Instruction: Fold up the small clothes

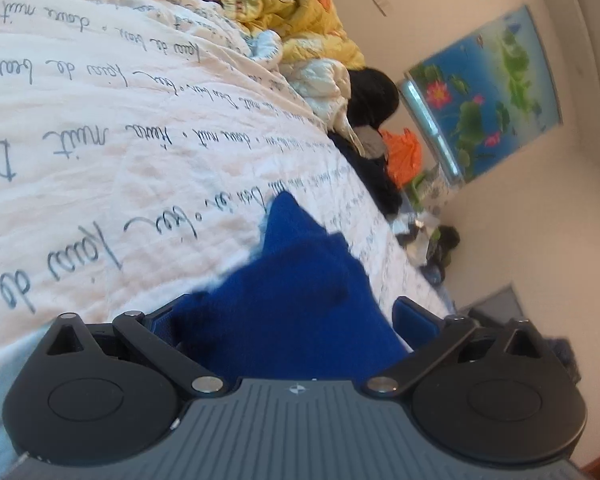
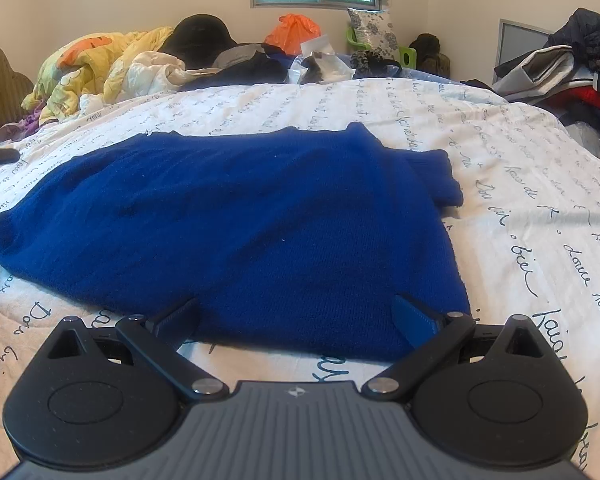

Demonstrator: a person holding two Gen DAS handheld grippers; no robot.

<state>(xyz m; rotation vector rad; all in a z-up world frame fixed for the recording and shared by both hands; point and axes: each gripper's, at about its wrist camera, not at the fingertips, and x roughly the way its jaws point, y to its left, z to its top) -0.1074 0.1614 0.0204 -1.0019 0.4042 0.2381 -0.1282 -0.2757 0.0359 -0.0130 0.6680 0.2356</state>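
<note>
Spreading wide, the left gripper has its blue-padded fingers far apart at the bottom of its frame, with a bunched part of the deep blue knitted sweater rising between them. The cloth fills the gap, yet whether the pads press it cannot be told, since the left finger is mostly hidden behind the knit. In the right wrist view, the right gripper also stands wide apart at the bottom centre, its fingertips resting at the near hem of the same sweater, which lies spread flat across the middle of the frame on the white quilted bedspread with dark script lettering. Contact of the pads with the knit is unclear. A yellow floral duvet is heaped at upper left. The sweater's far left edge runs out of frame.
</note>
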